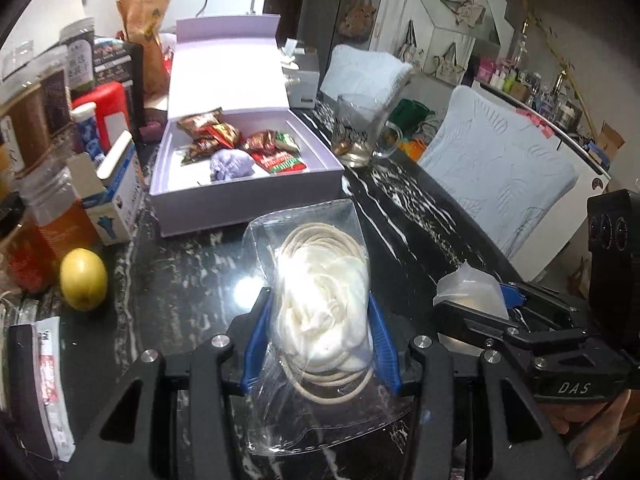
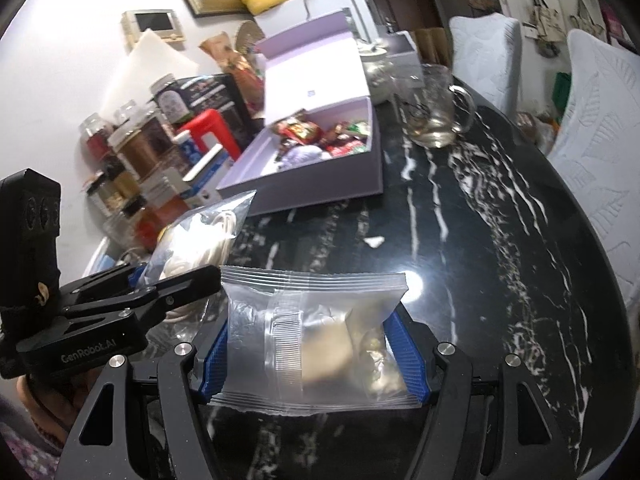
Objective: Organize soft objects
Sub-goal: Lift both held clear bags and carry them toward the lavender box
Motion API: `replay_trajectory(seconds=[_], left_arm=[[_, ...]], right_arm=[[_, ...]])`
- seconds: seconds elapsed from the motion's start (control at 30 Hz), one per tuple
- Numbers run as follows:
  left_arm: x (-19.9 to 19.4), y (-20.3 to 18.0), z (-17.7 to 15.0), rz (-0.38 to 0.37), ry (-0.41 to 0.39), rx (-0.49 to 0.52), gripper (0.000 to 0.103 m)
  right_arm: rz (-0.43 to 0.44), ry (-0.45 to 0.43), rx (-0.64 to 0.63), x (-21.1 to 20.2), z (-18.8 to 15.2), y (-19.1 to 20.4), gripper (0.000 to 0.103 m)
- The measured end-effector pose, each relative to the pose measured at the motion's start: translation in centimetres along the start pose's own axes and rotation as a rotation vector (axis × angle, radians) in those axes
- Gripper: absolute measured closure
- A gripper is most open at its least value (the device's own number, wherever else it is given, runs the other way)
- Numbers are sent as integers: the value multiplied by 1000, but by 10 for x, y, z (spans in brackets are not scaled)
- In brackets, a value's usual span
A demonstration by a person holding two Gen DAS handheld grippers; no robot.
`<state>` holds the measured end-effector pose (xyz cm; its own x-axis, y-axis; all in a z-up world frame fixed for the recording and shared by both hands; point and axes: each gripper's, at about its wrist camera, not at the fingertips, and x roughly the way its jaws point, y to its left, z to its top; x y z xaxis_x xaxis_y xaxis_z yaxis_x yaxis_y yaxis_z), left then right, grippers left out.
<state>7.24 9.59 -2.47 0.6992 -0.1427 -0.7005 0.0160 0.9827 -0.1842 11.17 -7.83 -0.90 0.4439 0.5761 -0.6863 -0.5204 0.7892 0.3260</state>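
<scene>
The left gripper (image 1: 320, 336) is closed on a clear bag of white cord (image 1: 320, 300), its blue pads pressed into the soft bundle at mid-height, so that the bag is carried clear of the black marble tabletop (image 1: 180, 280). The right gripper (image 2: 316, 360) is closed, at a wider span, on a zip-lock bag (image 2: 312, 340) holding something pale and soft, possibly fabric, though the contents are blurred. Both bags are judged light, limp and slippery: the film is likely to slide under the pads, so hold is better taken through the padded contents than on the loose plastic edges.

Beyond the grippers, toward the far edge of the tabletop, an open lilac box (image 1: 248, 196) is seen with its lid raised; snack packets (image 1: 224, 136) and a small purple soft item (image 1: 232, 164) lie inside. A glass pitcher (image 1: 360, 132) stands just beside the box on its right, and a lemon (image 1: 84, 278) rests near the left edge among jars.
</scene>
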Motion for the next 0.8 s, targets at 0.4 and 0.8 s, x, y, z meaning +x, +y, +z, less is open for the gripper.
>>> replay_trajectory(seconds=[0.4, 0.8], left_arm=[[-31, 12, 17, 5, -83, 10, 57], [-49, 24, 58, -22, -206, 47, 57]], right_arm=[[58, -60, -84, -10, 26, 33, 33], [109, -129, -136, -13, 72, 51, 33]])
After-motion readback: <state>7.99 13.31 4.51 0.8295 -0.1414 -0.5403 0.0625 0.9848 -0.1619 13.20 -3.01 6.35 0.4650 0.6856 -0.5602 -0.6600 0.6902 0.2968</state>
